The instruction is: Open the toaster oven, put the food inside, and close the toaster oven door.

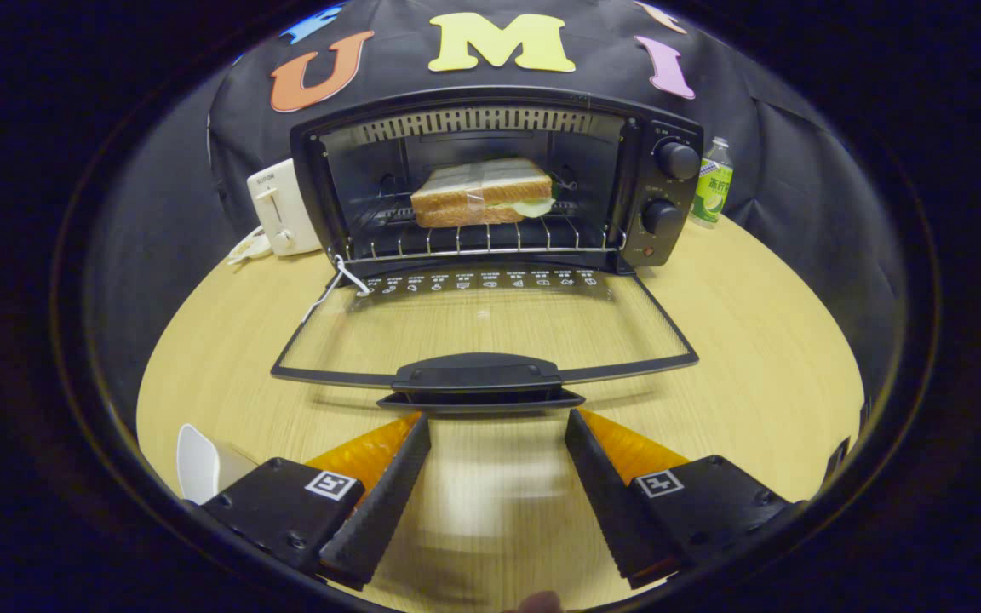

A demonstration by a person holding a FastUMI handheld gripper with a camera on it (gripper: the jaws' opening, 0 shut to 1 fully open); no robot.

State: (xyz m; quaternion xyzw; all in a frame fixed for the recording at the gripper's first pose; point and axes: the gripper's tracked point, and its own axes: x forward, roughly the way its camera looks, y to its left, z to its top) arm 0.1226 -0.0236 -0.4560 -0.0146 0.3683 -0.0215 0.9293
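Taking the black toaster oven (490,183) as our landmark, we list what stands around it, largest first.

One round pale wooden table (754,358) carries everything. One toaster oven, a black metal box, stands at the table's far side with its cavity open toward us. One glass door with a black frame (320,340) lies folded down flat in front of the oven; its long axis runs crosswise to our fingers. One black bar handle (478,375) sits on the door's near edge, just ahead of our fingertips and centred on the gap between them. We judge this to be the relation that the closing lift turns on: the handle lies straight ahead, slightly beyond the tips.

One sandwich of sliced brown-crusted bread (482,191) rests on the wire rack (473,243) inside the oven, so we judge the food already placed and only the door left to shut.

One white pop-up toaster (279,209) stands just left of the oven. One clear plastic bottle with a green label (713,183) stands just right of it. Two black round knobs (678,160) sit on the oven's right panel. One white cord (337,285) hangs at the door's left hinge.

One gripper (497,434), ours: two black ribbed fingers spread apart, grasping nothing.
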